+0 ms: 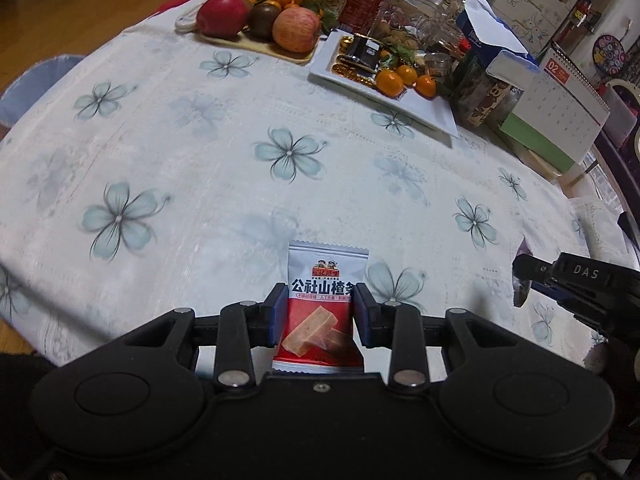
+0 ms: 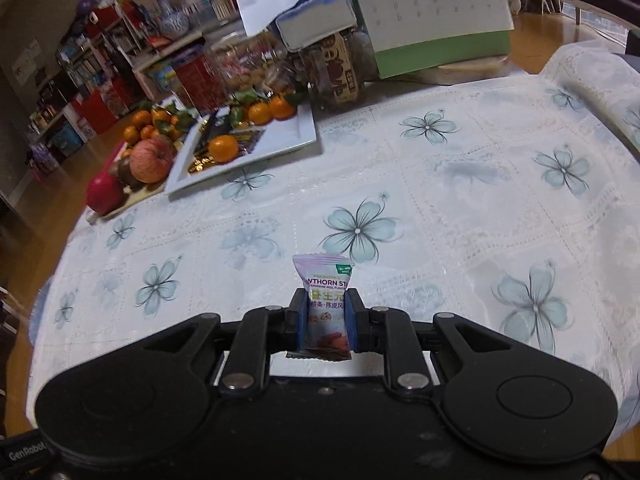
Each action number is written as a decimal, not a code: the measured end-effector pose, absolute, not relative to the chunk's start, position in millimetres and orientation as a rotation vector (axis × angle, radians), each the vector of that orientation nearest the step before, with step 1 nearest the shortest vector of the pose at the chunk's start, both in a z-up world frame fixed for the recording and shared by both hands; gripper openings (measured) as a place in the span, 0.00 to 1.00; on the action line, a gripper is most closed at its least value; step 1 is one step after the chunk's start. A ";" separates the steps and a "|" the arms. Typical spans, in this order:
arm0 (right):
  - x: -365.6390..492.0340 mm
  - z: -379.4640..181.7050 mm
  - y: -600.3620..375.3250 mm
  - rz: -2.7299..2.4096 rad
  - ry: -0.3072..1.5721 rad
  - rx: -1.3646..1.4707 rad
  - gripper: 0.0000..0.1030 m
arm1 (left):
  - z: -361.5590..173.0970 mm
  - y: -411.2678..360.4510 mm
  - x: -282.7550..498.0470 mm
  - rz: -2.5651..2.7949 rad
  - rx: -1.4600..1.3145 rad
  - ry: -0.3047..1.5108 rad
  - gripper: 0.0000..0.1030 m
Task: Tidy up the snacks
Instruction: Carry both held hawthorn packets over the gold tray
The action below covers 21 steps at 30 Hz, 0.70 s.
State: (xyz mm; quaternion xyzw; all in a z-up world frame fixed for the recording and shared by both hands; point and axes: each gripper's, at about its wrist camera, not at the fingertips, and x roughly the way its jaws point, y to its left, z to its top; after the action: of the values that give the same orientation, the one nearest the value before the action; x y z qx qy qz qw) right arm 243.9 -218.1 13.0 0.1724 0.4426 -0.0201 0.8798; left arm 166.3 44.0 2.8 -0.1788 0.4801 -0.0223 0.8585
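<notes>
- My left tongs [image 1: 316, 312] gripped a red-and-white hawthorn snack packet [image 1: 320, 304].
- My right tongs [image 2: 325, 316] pinched a lilac hawthorn stick packet [image 2: 326, 300] above the surface [image 2: 440, 208].

Your left gripper [image 1: 319, 312] clamps a red-and-white foil snack packet [image 1: 322, 304] upright between its blue pads, above a white tablecloth with pale blue flowers [image 1: 200, 152]. Far side: a wooden board of apples and tangerines [image 1: 256, 20], a white rectangular plate of wrapped sweets and tangerines [image 1: 420, 114], and a desk calendar [image 1: 560, 112]. Your right gripper [image 1: 524, 280] enters at the right edge, pinching a purple-edged packet [image 1: 521, 296].
</notes>
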 end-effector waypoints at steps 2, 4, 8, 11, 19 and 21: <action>222.7 13.1 -222.7 -0.039 0.908 0.421 0.20 | -0.1 46.4 154.0 -0.044 -0.394 1.014 0.42; 201.6 12.2 -227.0 -0.053 0.894 0.466 0.20 | -0.8 44.4 145.2 -0.055 -0.396 1.018 0.42; 163.3 13.7 -228.3 -0.088 0.865 0.479 0.20 | 3.0 33.8 125.9 -0.089 -0.371 1.000 0.42; 135.4 15.2 -226.7 -0.090 0.848 0.479 0.20 | 2.4 25.7 108.2 -0.125 -0.354 1.007 0.42; 80.5 12.8 -210.2 -0.037 0.851 0.514 0.20 | -9.4 11.2 70.3 -0.166 -0.317 1.054 0.42; 73.1 12.0 -202.5 -0.020 0.850 0.498 0.20 | -9.5 9.2 61.2 -0.171 -0.309 1.055 0.42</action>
State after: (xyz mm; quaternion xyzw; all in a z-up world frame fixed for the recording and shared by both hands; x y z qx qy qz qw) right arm 73.1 -202.5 12.0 0.2389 0.4081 -0.0098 0.8810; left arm 61.2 9.2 -9.5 -0.1465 0.5006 -0.0810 0.8493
